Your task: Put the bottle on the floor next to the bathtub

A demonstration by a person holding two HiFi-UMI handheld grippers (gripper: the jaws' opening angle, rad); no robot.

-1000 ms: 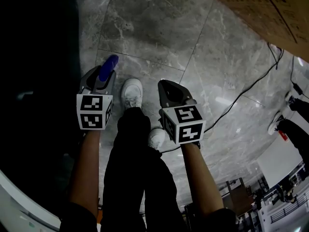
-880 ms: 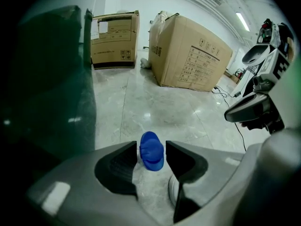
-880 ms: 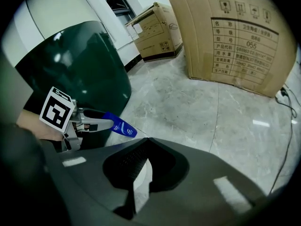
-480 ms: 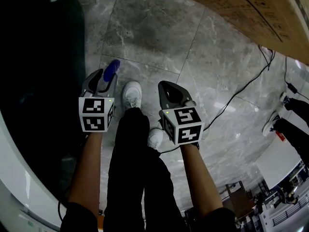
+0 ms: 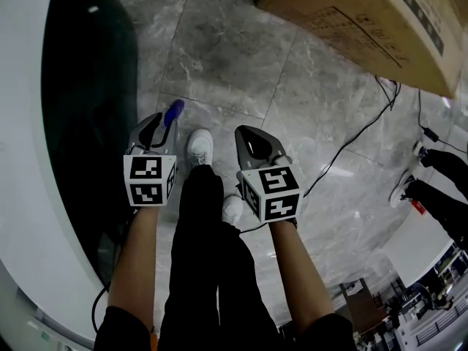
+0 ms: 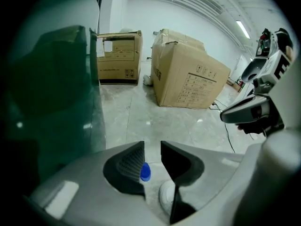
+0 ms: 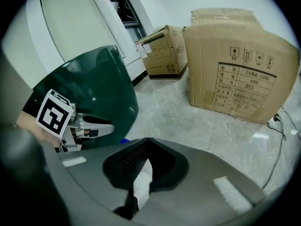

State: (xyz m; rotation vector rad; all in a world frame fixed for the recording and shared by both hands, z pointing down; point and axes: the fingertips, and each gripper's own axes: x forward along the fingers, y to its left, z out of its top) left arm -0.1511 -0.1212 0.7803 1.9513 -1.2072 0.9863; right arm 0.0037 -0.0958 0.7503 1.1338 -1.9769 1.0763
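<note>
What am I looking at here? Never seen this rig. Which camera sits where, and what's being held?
There's no robot. A person holds a two-jaw gripper in each hand, and the marker cubes are part of the grippers. The head view looks down from the person's head at both grippers, their legs and their white shoes. The other two views come from cameras riding on each gripper. The left gripper holds the bottle, though only its blue cap shows clearly. The right gripper is shut and empty. Below is the grey marble floor, with the dark green bathtub at left, a cardboard box and a black cable.
</note>
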